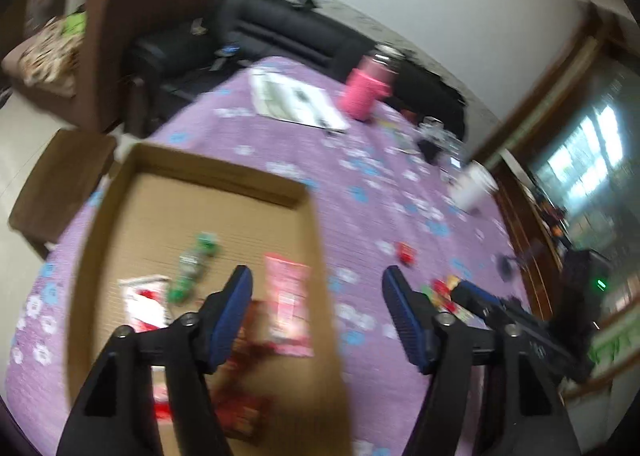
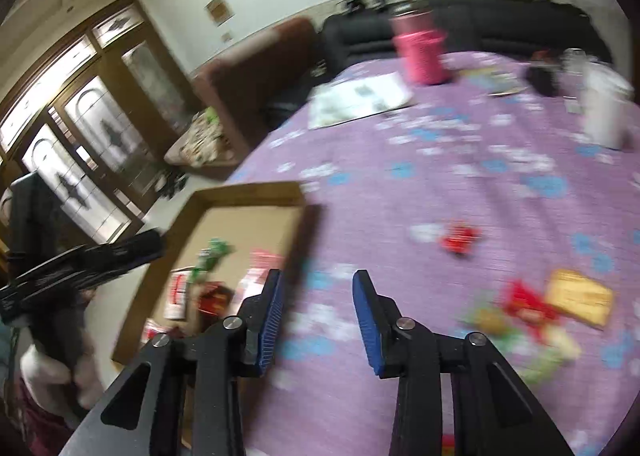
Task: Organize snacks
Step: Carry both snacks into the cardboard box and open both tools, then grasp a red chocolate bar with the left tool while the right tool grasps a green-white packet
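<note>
A shallow cardboard box (image 1: 224, 170) lies on the purple flowered tablecloth (image 1: 380, 216). It holds a green packet (image 1: 194, 266), a pink packet (image 1: 288, 302), a white-and-red packet (image 1: 144, 300) and dark red packets (image 1: 240, 408). My left gripper (image 1: 318, 280) is open and empty above the box's right wall. My right gripper (image 2: 318, 282) is open and empty above the cloth, just right of the box (image 2: 244, 192). A small red snack (image 2: 460, 238) lies alone on the cloth. A pile of red, yellow and green snacks (image 2: 536, 312) lies to the right. Both views are motion-blurred.
A pink tumbler (image 2: 420, 52), papers (image 2: 360, 98), a white cup (image 2: 604, 112) and dark clutter (image 2: 542, 76) stand at the far side of the table. A black sofa (image 1: 280, 28) and a brown armchair (image 1: 132, 16) stand behind. The right gripper's body shows in the left wrist view (image 1: 508, 312).
</note>
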A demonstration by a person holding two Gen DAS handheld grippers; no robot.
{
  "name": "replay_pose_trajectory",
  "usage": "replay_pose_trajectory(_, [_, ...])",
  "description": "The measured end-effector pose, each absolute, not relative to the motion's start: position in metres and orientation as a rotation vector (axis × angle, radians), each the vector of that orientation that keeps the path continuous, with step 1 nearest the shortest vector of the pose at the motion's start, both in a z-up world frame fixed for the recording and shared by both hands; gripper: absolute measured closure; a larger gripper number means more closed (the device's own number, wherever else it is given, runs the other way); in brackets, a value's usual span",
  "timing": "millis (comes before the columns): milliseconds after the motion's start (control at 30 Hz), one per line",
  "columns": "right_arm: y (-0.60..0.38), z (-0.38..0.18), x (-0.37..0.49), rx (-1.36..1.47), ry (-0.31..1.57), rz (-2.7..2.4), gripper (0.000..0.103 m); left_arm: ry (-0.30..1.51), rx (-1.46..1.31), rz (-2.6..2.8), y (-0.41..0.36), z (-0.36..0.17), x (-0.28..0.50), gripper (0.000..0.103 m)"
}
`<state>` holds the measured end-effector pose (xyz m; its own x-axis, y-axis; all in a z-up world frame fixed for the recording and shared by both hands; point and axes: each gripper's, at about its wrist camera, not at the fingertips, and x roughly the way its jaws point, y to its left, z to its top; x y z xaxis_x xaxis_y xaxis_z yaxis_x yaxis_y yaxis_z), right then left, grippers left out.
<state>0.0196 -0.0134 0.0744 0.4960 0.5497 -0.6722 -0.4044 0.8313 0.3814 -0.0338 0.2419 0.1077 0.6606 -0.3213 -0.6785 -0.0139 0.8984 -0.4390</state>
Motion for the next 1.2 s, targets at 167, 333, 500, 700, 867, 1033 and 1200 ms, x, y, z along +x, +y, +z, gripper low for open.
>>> replay_pose_trajectory(167, [-0.104, 0.059, 0.008, 0.232, 0.895, 0.456, 0.058, 0.902, -0.333, -0.357, 0.163, 0.101, -0.034, 0.034])
replay_pose_trajectory(333, [-0.157, 0.027, 0.002, 0.348, 0.949, 0.385, 0.059, 0.984, -0.248, -0.44, 0.098, 0.071, -0.031, 0.034])
replay_pose_trajectory(500, [-0.162, 0.014, 0.01, 0.387, 0.985, 0.375, 0.059, 0.976, -0.079, -0.424, 0.059, 0.055, -0.041, 0.034])
replay_pose_trajectory(700, [-0.138, 0.006, 0.017, 0.326, 0.988, 0.343, 0.059, 0.952, 0.109, -0.46, 0.026, 0.044, -0.052, 0.034])
replay_pose_trajectory(867, [-0.137, -0.001, 0.017, 0.288, 0.968, 0.304, 0.068, 0.951, 0.207, -0.486, 0.0, 0.031, -0.051, 0.034])
replay_pose_trajectory(1033, [-0.144, -0.002, 0.015, 0.285, 0.957, 0.292, 0.077, 0.93, 0.314, -0.515, -0.025, 0.022, -0.051, 0.034])
replay_pose_trajectory(1200, [-0.151, 0.0, 0.013, 0.303, 0.94, 0.303, 0.077, 0.951, 0.37, -0.543, -0.037, 0.01, -0.052, 0.034])
